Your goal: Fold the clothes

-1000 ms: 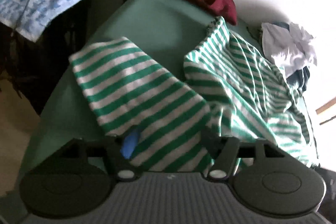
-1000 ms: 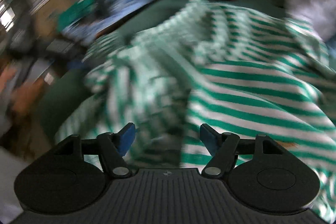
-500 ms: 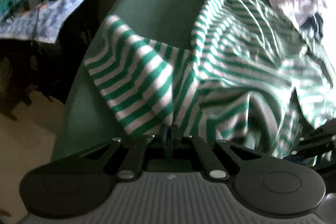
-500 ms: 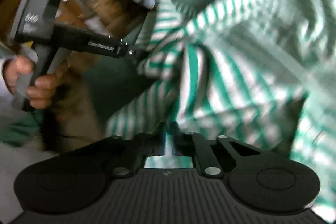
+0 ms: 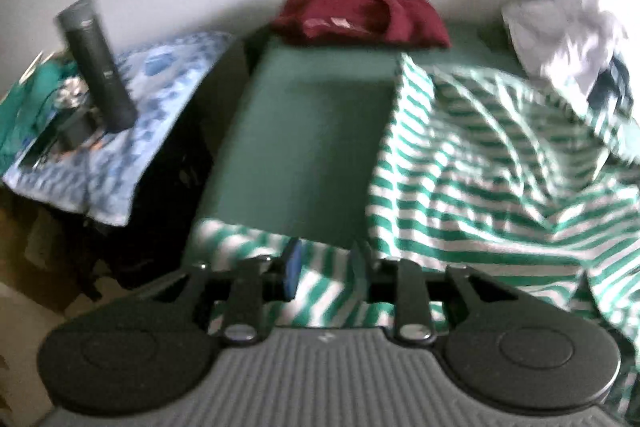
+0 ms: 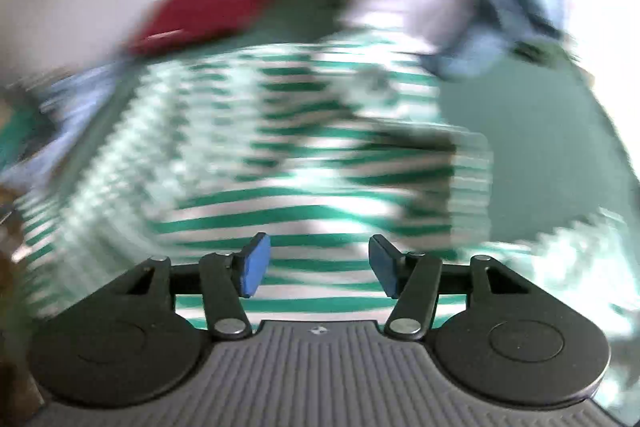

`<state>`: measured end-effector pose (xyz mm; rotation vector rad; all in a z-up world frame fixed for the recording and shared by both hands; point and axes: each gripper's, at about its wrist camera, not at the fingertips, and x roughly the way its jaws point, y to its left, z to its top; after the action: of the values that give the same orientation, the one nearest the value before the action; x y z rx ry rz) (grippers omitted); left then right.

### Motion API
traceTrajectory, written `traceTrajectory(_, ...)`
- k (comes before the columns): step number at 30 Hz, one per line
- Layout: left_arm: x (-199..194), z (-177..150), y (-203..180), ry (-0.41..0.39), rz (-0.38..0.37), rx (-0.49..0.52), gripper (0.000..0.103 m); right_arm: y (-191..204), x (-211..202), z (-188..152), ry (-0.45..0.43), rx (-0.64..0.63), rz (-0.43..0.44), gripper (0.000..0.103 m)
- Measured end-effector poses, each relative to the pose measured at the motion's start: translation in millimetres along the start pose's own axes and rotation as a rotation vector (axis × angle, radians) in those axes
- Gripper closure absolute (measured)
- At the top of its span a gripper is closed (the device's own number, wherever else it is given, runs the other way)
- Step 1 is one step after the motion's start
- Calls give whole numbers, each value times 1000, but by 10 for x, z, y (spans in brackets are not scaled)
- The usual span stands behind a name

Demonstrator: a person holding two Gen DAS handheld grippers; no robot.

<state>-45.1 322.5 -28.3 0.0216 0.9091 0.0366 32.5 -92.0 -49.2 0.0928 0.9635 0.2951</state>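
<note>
Right wrist: striped shirt (image 6: 320, 187) beyond tongs (image 6: 319, 265)

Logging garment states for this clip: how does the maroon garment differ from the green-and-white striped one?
The maroon garment is a plain dark red; the striped garment is banded green and white. The maroon one sits as a compact bundle at the far edge of the green surface, by the wall; the striped one lies spread and rumpled over the near and right part, reaching under the left gripper. Both rest on that surface.
</note>
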Motion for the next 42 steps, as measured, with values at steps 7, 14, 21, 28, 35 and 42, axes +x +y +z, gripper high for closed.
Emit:
traceTrajectory(7, 265, -203, 48, 148, 120, 21, 67, -509, -83, -313, 60, 36, -137, 61)
traceTrajectory(14, -92, 205, 191, 134, 150, 73, 60, -805, -510, -113, -4, -70, -266, 53)
traceTrajectory(21, 372, 1149, -493, -26, -63, 124, 23, -101, -8, 765, -148, -170, -69, 46)
traceTrajectory(28, 1461, 1409, -819, 43, -19, 119, 13, 409, 959, 1015, -152, -252, -117, 50)
traceTrajectory(35, 1492, 1303, -798, 16, -114, 137, 97, -207, 918, 1133, -256, -48, -136, 99)
traceTrajectory(42, 1062, 897, -586, 0, -158, 208, 92, -1243, 810, 927, -186, 197, -268, 89)
